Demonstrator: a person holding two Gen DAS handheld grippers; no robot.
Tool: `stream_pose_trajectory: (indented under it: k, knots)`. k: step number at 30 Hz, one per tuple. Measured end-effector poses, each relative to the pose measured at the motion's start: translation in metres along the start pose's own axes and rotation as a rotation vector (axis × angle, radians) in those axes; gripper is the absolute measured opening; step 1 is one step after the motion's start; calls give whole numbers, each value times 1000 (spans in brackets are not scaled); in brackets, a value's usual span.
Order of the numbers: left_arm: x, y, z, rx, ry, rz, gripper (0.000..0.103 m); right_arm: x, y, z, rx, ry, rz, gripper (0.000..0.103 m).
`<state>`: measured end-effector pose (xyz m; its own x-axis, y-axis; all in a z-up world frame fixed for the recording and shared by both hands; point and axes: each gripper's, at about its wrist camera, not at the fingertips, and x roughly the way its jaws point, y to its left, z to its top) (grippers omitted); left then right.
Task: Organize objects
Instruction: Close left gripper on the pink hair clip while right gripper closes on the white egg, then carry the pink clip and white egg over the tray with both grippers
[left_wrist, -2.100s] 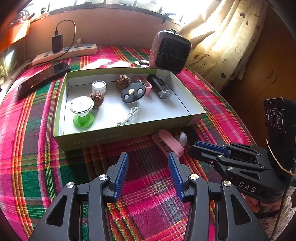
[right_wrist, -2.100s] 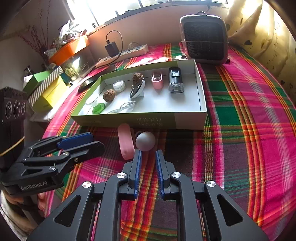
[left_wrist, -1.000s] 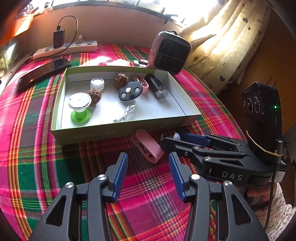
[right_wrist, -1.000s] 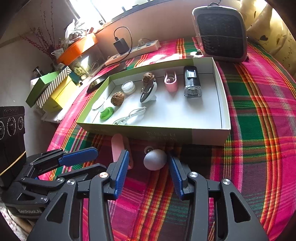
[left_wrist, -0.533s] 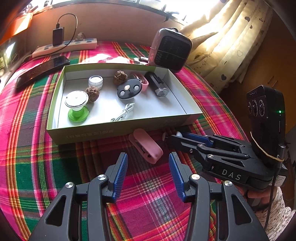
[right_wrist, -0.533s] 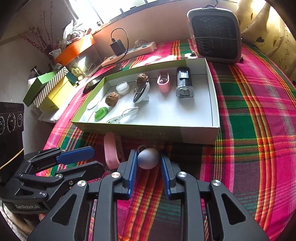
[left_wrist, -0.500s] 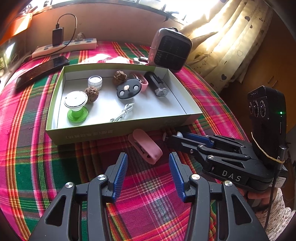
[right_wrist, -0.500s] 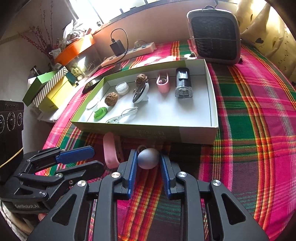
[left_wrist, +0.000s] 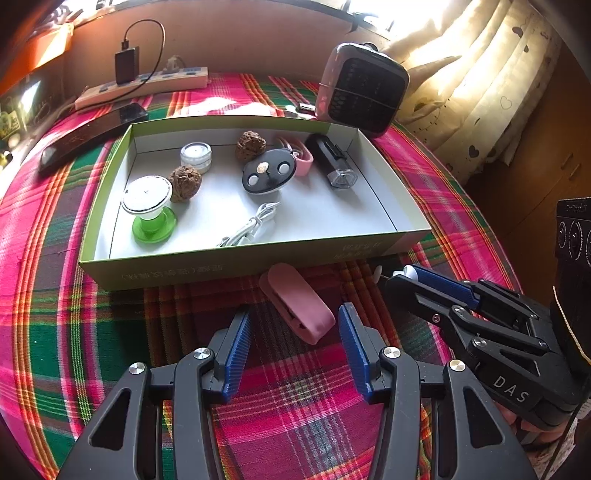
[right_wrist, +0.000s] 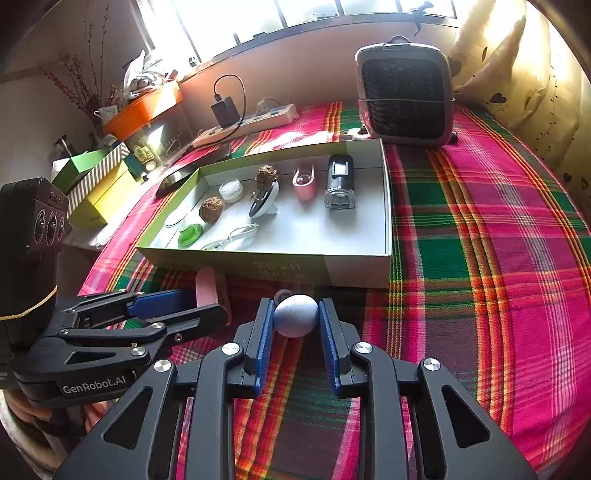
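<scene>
With the right claw (right_wrist: 296, 320) clamped on the grey egg-shaped object (right_wrist: 295, 314) just before the box (right_wrist: 354, 271) on the table, lift it straight up — clearing the near wall — while the left claw (left_wrist: 293, 330) gapes over the pink clip (left_wrist: 295, 308).

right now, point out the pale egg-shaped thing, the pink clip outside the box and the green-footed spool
pale egg-shaped thing (right_wrist: 296, 315), right wrist view, on its rounded top face.
pink clip (left_wrist: 295, 301), left wrist view, on its flat upper side.
green-footed spool (left_wrist: 147, 192), left wrist view, on its white top disc.
</scene>
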<state>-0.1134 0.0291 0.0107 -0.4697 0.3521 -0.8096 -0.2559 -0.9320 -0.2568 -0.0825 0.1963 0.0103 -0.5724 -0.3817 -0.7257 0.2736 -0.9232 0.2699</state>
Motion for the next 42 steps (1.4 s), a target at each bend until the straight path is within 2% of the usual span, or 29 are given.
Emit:
stream_pose_trajectory:
  k: [10, 13, 15, 20, 29, 36, 42]
  knots:
    - [2, -6, -1, 30, -13, 73, 46, 0, -1, -1, -4, -5, 9, 26]
    - [2, -6, -3, 51, -20, 139, 46, 1, -1, -1, -6, -5, 14, 26]
    - [1, -5, -4, 60, -27, 150, 46, 1, -1, -2, -4, -4, 15, 26]
    - [1, -5, -4, 65, -33, 171, 37, 2, -1, -3, -5, -2, 15, 26]
    - [-3, -2, -7, 56, -31, 148, 29, 1, 1, -3, -5, -2, 9, 26]
    - [-7, 1, -14, 46, -32, 110, 17, 0, 4, -4, -9, -5, 9, 26]
    - [-12, 9, -19, 24, -37, 93, 16, -1, 7, -6, -13, -5, 8, 26]
